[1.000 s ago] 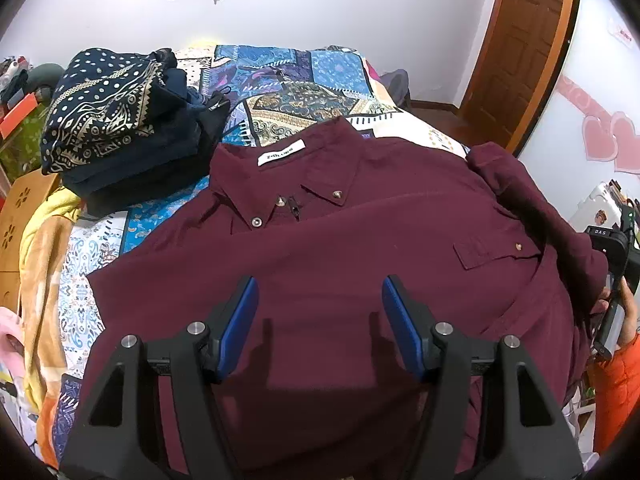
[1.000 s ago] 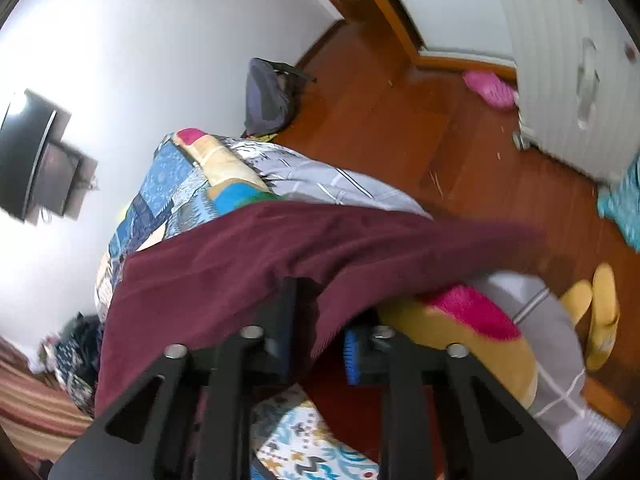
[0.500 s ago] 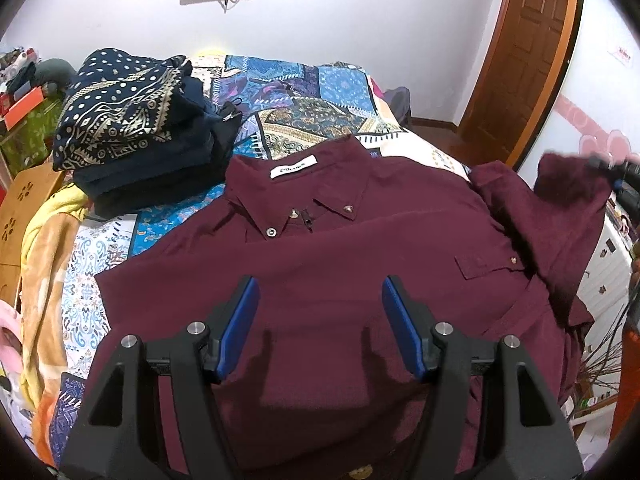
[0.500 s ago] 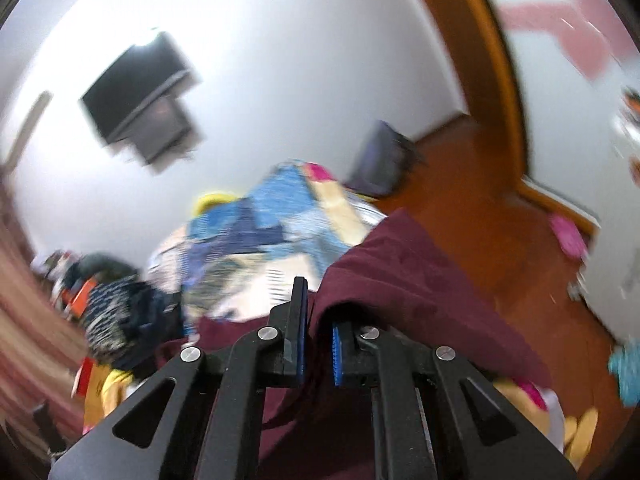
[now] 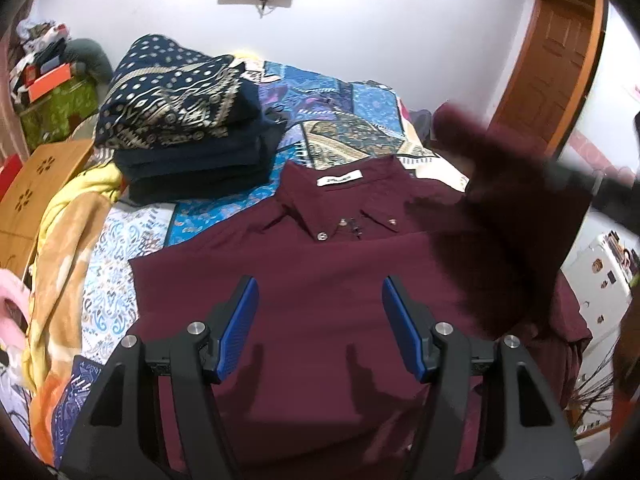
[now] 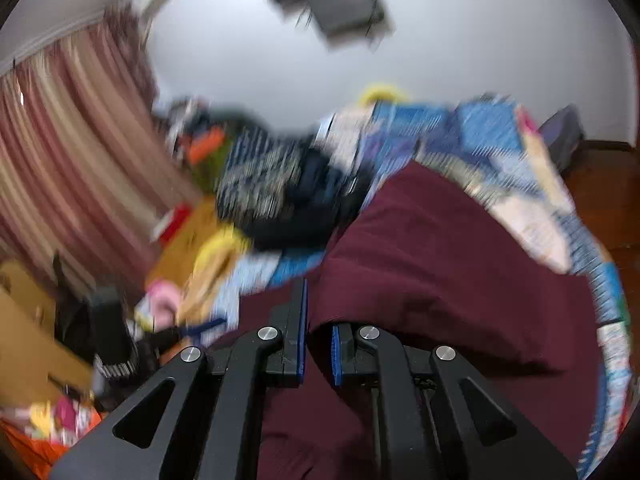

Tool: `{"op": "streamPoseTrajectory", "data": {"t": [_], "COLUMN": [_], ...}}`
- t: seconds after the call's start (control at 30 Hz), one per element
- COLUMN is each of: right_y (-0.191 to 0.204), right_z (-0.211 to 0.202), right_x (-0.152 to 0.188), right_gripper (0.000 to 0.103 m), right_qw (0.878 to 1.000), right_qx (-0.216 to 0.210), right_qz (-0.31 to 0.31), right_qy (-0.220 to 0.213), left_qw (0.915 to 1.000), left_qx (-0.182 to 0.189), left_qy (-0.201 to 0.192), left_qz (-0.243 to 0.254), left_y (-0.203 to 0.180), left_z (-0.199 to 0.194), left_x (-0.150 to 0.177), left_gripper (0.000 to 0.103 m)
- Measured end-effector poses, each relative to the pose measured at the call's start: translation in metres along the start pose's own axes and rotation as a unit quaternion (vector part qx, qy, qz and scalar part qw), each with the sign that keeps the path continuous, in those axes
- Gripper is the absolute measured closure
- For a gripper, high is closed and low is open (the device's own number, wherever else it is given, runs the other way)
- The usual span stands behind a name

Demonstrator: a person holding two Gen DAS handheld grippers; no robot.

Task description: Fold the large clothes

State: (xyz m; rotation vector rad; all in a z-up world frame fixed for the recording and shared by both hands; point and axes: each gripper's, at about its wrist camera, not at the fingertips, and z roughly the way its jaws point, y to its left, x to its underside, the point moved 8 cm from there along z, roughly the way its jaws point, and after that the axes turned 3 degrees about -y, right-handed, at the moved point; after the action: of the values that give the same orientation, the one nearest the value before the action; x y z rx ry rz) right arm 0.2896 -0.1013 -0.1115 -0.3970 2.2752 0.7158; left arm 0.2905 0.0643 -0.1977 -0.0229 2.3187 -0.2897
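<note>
My right-wrist view is motion-smeared: folded pile [image 6: 280,192] and bedspread [image 6: 532,216] unreadable. Raised sleeve [image 5: 508,216] blurred, hiding the shirt's [image 5: 320,320] far shoulder. Hem cut off below.

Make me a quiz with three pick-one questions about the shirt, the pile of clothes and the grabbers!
1. Where is the pile of folded clothes?
A. on the bed beside the shirt's collar
B. on the floor
C. on top of the shirt

2. What colour is the shirt?
A. green
B. dark red
C. white

3. What is the left gripper doing?
A. squeezing a sleeve
B. holding a hanger
C. open, holding nothing

Answers: 1 A, the pile sits on the bedspread left of the collar. 2 B, the cloth is maroon. 3 C, its blue pads stand apart above the shirt.
</note>
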Motion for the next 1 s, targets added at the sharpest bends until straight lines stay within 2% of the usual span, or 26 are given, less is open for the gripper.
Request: {"op": "streamPoseTrajectory", "data": {"t": [0.13,0.23,0.33,0.4,0.53,0.67,0.8,0.9,1.0], "right_y": [0.002,-0.001,-0.007,-0.007,-0.012,-0.023,-0.043,-0.063,-0.085], "right_z": [0.045,0.060,0.065,0.058,0.035,0.002,-0.033,-0.057,-0.076], "right_x": [0.046,0.073,0.087,0.092,0.086,0.066,0.048,0.039,0.036], "right_gripper": [0.093,0.093,0.090,0.089,0.083,0.070,0.060,0.059,0.059], "right_qw": [0.996,0.989,0.982,0.980,0.985,0.993,0.996,0.993,0.988], "right_qx": [-0.003,-0.002,0.013,0.014,0.015,0.029,0.078,0.115,0.147], "right_qz": [0.000,0.013,0.026,0.027,0.031,0.036,0.027,0.029,0.042], "right_qy": [0.091,0.148,0.189,0.194,0.172,0.112,0.041,0.001,-0.021], "left_qw": [1.0000,1.0000,1.0000,1.0000,0.9999,0.9994,0.9982,0.9961,0.9933], "left_qx": [-0.002,-0.003,-0.003,-0.003,-0.004,-0.005,0.000,0.010,0.021], "left_qy": [0.000,0.001,0.002,0.003,0.002,-0.003,-0.007,-0.010,-0.012], "left_qz": [-0.010,-0.008,-0.004,0.000,0.014,0.035,0.060,0.087,0.113], "left_y": [0.009,0.010,0.008,0.006,-0.004,-0.020,-0.041,-0.066,-0.090], "left_z": [-0.001,0.000,0.000,0.000,0.000,0.000,0.001,0.004,0.009], "left_x": [0.003,0.003,0.003,0.003,0.001,-0.005,-0.011,-0.016,-0.018], "left_gripper": [0.040,0.040,0.040,0.040,0.040,0.040,0.039,0.037,0.037]}}
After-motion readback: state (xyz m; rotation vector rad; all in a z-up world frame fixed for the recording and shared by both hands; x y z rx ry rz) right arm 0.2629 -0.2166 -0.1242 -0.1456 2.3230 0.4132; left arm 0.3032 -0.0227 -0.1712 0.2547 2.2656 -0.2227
